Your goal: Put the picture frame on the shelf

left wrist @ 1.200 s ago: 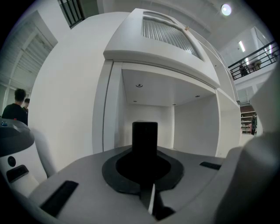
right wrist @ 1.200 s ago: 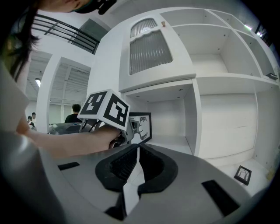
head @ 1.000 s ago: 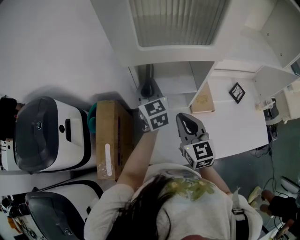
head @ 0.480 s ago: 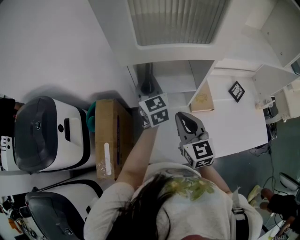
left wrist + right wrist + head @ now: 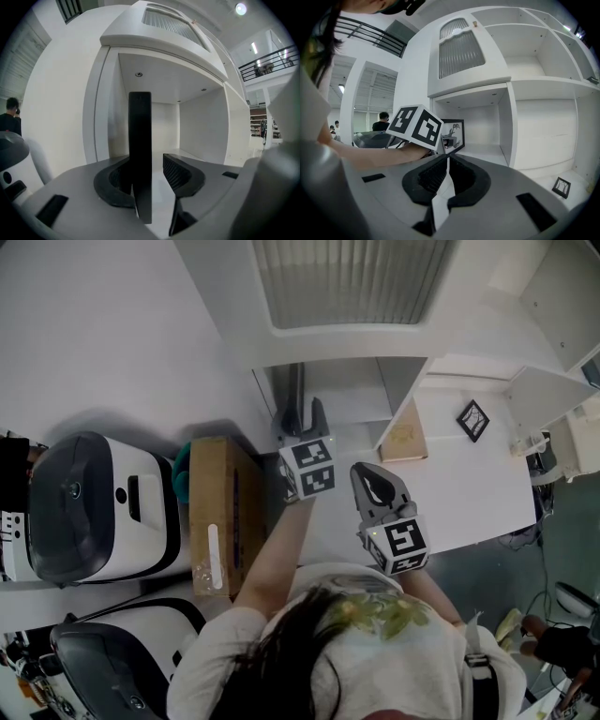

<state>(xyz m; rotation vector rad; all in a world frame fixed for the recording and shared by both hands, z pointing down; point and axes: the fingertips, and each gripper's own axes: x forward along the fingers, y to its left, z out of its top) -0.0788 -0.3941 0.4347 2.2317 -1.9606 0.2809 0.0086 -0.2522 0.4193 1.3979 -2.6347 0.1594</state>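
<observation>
Left gripper jaws have just opened off the picture frame. It stands edge-on between them, long axis upright, on the shelf, tight by the left jaw; contact is hard to judge. Straight back looks the clean exit. Right gripper idles nearby, jaws together. The frame's foot is hidden.

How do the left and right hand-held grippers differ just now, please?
Left hand-held gripper: jaws apart, just been opening, black picture frame upright between them. Right hand-held gripper: jaws together, nothing between. The left reaches to the shelf; the right hangs back. Both carry marker cubes.
</observation>
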